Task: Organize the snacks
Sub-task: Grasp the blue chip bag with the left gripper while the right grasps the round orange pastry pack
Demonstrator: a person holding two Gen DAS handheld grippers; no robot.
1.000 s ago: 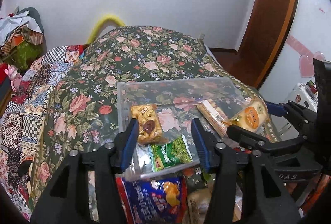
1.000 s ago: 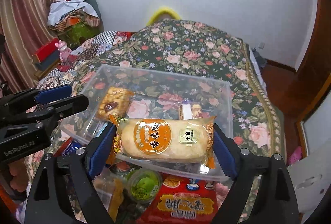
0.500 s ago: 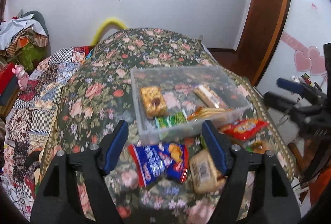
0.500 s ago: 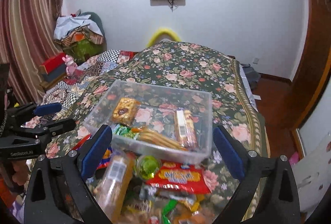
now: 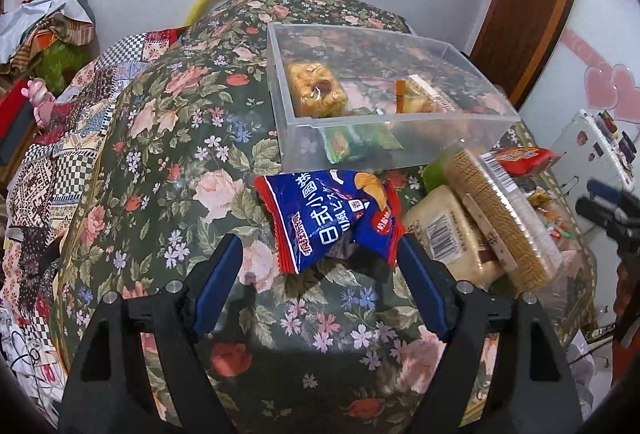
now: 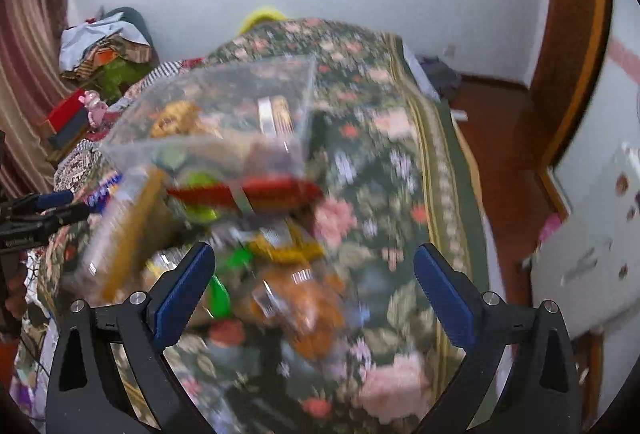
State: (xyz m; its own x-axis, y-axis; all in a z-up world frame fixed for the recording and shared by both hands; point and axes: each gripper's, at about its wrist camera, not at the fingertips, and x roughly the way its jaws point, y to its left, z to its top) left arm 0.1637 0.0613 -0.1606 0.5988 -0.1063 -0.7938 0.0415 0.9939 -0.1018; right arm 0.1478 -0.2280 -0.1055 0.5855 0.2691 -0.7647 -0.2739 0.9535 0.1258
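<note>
Two grippers empty, jaws wide, having just opened further.
My left gripper [image 5: 320, 258] stands nearest the blue packet [image 5: 332, 218], which lies just ahead between its jaws, long axis slanting across them, just before the bin [image 5: 384, 137]; my right gripper [image 6: 314, 274] hangs over the blurred pile.
</note>
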